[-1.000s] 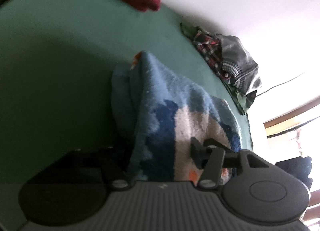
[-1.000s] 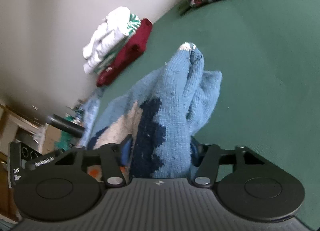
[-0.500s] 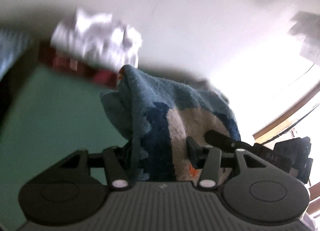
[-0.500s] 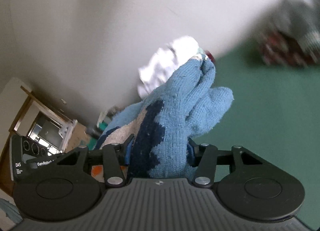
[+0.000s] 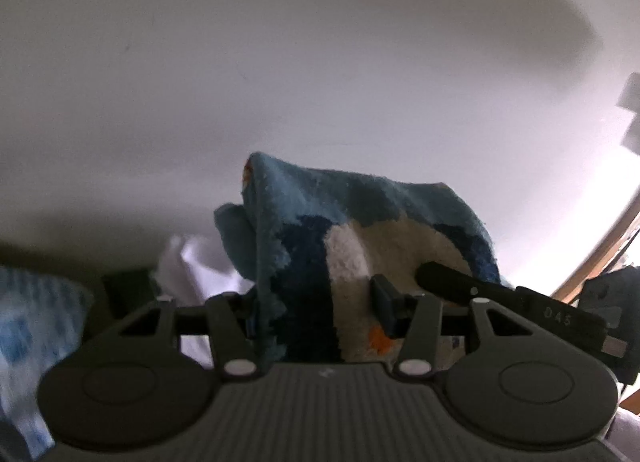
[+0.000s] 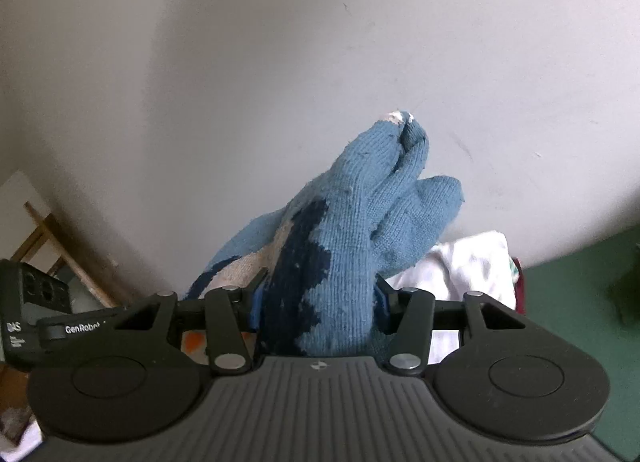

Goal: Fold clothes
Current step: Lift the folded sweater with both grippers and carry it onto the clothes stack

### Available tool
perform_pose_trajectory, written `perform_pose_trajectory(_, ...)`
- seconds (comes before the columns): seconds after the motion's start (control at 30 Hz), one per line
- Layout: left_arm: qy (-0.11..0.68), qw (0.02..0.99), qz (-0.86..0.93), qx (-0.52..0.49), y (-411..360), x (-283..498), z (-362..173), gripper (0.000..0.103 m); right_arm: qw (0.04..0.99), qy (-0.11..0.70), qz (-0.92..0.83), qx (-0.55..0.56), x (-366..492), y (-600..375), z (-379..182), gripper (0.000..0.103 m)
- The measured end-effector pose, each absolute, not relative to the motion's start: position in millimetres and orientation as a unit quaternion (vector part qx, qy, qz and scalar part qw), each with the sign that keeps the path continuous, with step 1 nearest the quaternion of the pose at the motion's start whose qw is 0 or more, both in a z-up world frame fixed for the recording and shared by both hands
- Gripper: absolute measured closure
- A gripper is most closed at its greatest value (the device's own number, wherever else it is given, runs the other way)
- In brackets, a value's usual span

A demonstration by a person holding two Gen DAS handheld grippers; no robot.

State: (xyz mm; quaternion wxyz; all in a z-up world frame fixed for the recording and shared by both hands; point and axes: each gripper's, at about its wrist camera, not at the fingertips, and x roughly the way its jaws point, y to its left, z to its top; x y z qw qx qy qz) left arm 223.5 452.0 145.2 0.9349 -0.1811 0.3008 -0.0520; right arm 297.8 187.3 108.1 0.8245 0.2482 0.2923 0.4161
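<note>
Writing first: in the right wrist view, white letters "GenRobot" sit on the other gripper's finger at 9 o'clock, w/ "DAS" on its black body beside that. In the left wrist view, faint "DAS" shows on the black body at 3 o'clock. Smaller print under it is too tiny to read.

The blue knit sweater (image 5: pixel 352 246) (image 6: pixel 340 254) is up in the air, w/ the white wall (image 5: pixel 280 62) behind it. It is light blue w/ dark blue zigzag patches, a cream patch and a bit of orange.

Left gripper (image 5: pixel 316 302): jaws about half spread, pinching a thick bunch of the sweater. The cloth fills the gap between them and pokes up past the tips toward 12 o'clock. The right-side pad (image 5: pixel 384 308) pushes into the cream part.

Right gripper (image 6: pixel 316 302): jaws also about half spread, squeezing a fat bunch of the same sweater. The knit stands up toward 12–1 o'clock and folds over at the top.

White folded clothes (image 6: pixel 468 266) (image 5: pixel 196 266) lie low behind the sweater. Green bedsheet (image 6: pixel 580 294) is at 3–4 o'clock in the right view. A blurry blue-white striped cloth (image 5: pixel 36 342) is at 9 o'clock in the left view.
</note>
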Motion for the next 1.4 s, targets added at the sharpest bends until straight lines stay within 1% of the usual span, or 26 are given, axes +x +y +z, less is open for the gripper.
perform_pose_trajectory(0.07,0.303,0.934,-0.050,-0.181,464,244,128,0.054,0.829,0.291,0.403,0.255,310,203,91,0.050)
perform_pose_trajectory(0.2,0.329,0.925,-0.041,-0.186,485,279,77,0.054,0.838,0.305,0.382,0.242,338,232,46,0.050)
perform_pose_trajectory(0.23,0.333,0.923,-0.041,-0.187,489,286,62,0.052,0.841,0.308,0.376,0.237,345,239,34,0.050)
perform_pose_trajectory(0.3,0.329,0.923,-0.046,-0.193,496,297,36,0.039,0.845,0.313,0.366,0.233,356,244,10,0.050)
perform_pose_trajectory(0.37,0.314,0.926,-0.055,-0.204,498,301,26,0.036,0.847,0.320,0.354,0.233,366,246,-10,0.047)
perform_pose_trajectory(0.47,0.298,0.938,-0.055,-0.166,486,301,26,0.034,0.841,0.321,0.356,0.252,372,241,-27,0.039)
perform_pose_trajectory(0.6,0.287,0.945,-0.055,-0.147,480,293,32,0.034,0.832,0.325,0.356,0.275,372,229,-24,0.035)
perform_pose_trajectory(0.67,0.286,0.945,-0.055,-0.147,481,290,30,0.040,0.835,0.319,0.351,0.278,367,225,-18,0.036)
perform_pose_trajectory(0.7,0.285,0.946,-0.056,-0.147,480,289,30,0.049,0.836,0.322,0.351,0.273,365,226,-16,0.039)
perform_pose_trajectory(0.73,0.282,0.948,-0.051,-0.141,476,287,33,0.058,0.836,0.325,0.351,0.268,363,227,-14,0.046)
perform_pose_trajectory(0.8,0.263,0.956,-0.040,-0.124,470,282,44,0.066,0.839,0.321,0.355,0.260,357,228,-6,0.052)
perform_pose_trajectory(0.87,0.233,0.964,-0.034,-0.121,472,274,57,0.067,0.844,0.292,0.369,0.258,348,227,8,0.056)
perform_pose_trajectory(0.97,0.193,0.972,-0.037,-0.125,476,265,80,0.067,0.840,0.250,0.391,0.281,341,221,29,0.056)
perform_pose_trajectory(1.03,0.200,0.971,-0.037,-0.125,477,271,85,0.066,0.837,0.231,0.400,0.294,342,219,37,0.056)
perform_pose_trajectory(1.07,0.217,0.967,-0.036,-0.128,478,277,81,0.066,0.839,0.233,0.394,0.295,344,221,38,0.056)
perform_pose_trajectory(1.1,0.241,0.962,-0.033,-0.125,479,286,71,0.066,0.841,0.249,0.379,0.294,348,224,34,0.056)
perform_pose_trajectory(1.17,0.278,0.954,-0.016,-0.112,480,303,43,0.052,0.849,0.285,0.347,0.276,353,232,13,0.055)
perform_pose_trajectory(1.2,0.284,0.952,-0.015,-0.118,482,307,32,0.041,0.853,0.303,0.332,0.264,354,235,-1,0.054)
perform_pose_trajectory(1.23,0.285,0.950,-0.016,-0.128,484,310,22,0.038,0.856,0.321,0.317,0.251,354,239,-16,0.048)
perform_pose_trajectory(1.27,0.283,0.950,-0.017,-0.130,484,311,21,0.038,0.854,0.327,0.312,0.259,353,237,-26,0.045)
perform_pose_trajectory(1.3,0.279,0.952,-0.017,-0.128,484,311,24,0.038,0.848,0.324,0.314,0.280,352,231,-33,0.044)
perform_pose_trajectory(1.4,0.261,0.960,-0.018,-0.104,482,302,35,0.038,0.841,0.319,0.319,0.299,354,216,-29,0.042)
